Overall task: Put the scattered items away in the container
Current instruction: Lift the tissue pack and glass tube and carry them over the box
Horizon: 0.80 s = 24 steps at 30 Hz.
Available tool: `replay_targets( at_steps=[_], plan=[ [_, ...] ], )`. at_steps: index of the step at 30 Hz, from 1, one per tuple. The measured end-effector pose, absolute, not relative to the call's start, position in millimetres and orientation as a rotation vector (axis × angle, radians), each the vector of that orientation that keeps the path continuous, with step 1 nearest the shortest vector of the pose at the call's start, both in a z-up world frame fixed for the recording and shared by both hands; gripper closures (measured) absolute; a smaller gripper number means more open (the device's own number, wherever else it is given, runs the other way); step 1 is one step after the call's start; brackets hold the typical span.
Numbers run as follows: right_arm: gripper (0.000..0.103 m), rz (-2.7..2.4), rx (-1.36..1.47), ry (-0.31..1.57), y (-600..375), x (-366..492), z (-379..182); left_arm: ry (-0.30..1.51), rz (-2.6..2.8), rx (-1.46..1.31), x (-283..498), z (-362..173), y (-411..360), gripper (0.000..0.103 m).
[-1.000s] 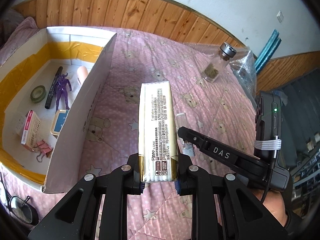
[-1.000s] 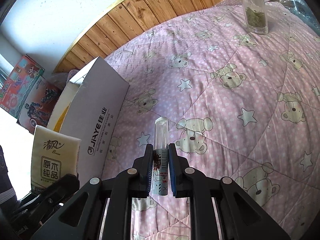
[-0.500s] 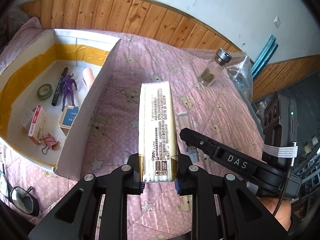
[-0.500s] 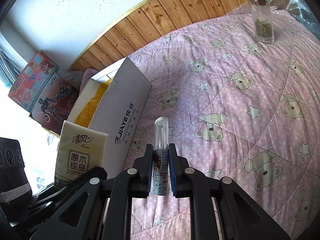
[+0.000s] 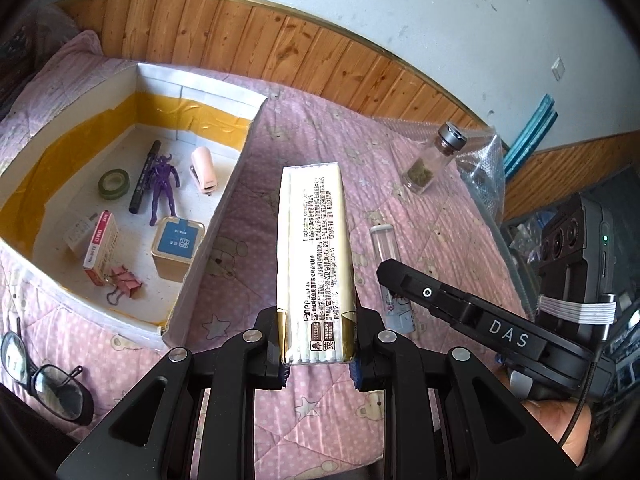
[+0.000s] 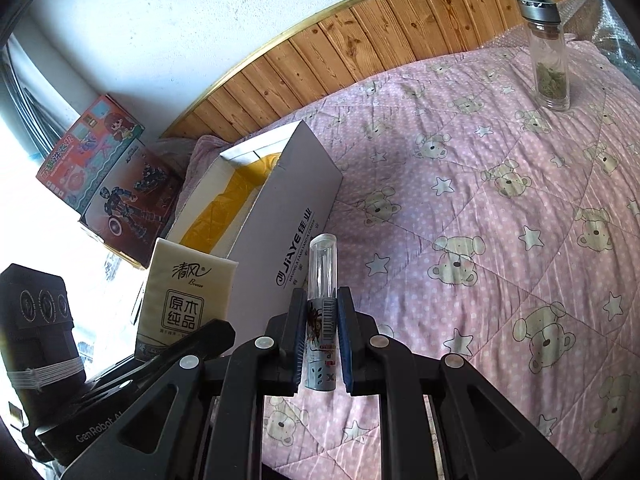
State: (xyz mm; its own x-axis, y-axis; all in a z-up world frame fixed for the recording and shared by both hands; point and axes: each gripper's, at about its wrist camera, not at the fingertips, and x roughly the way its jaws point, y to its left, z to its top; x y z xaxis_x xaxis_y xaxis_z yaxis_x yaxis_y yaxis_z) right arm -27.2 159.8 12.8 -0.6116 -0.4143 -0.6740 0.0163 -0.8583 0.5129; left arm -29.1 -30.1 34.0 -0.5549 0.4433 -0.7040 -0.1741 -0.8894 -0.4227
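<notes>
My left gripper (image 5: 319,364) is shut on a cream tissue pack (image 5: 314,256), held in the air above the pink quilt, just right of the white cardboard box (image 5: 218,216). In the right wrist view the same tissue pack (image 6: 182,300) shows at lower left beside the box (image 6: 280,216). My right gripper (image 6: 320,344) is shut on a small tube with a clear cap (image 6: 320,312), lifted off the quilt; in the left wrist view this tube (image 5: 390,276) pokes out behind the right gripper's finger (image 5: 460,308). The box holds a tape roll, marker, purple figure, stapler, tin, small carton and binder clips.
A glass jar with a metal lid (image 5: 434,158) stands on the quilt at the far right, next to bubble wrap (image 5: 480,176). Glasses (image 5: 48,380) lie near the quilt's front left edge. Toy boxes (image 6: 116,176) sit beyond the box. A wood-panelled wall bounds the bed.
Both grippers rose with their loads and drew back from the quilt. More of the box's inside, and the glasses, came into the left wrist view.
</notes>
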Motion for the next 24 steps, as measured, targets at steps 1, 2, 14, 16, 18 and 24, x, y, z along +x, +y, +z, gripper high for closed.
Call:
replay_targets(
  at_steps=[1,2,14,16,18,24],
  plan=[
    [0.087,-2.523,1.227,-0.681,158,-27,15,-0.443,2.459,-1.232,-29,35,-33,0.081],
    [0.087,-2.523,1.221,-0.675,156,-27,17,-0.448,2.46,-1.226,-29,37,-35,0.081],
    [0.087,-2.499,1.165,-0.599,129,-29,41,-0.524,2.494,-1.188,-31,45,-63,0.081],
    [0.087,-2.496,1.155,-0.578,123,-29,45,-0.539,2.5,-1.182,-32,47,-69,0.081],
    [0.087,-2.49,1.148,-0.565,118,-31,49,-0.551,2.508,-1.176,-32,48,-74,0.081],
    [0.087,-2.471,1.132,-0.528,102,-35,57,-0.605,2.525,-1.167,-34,48,-93,0.081]
  ],
)
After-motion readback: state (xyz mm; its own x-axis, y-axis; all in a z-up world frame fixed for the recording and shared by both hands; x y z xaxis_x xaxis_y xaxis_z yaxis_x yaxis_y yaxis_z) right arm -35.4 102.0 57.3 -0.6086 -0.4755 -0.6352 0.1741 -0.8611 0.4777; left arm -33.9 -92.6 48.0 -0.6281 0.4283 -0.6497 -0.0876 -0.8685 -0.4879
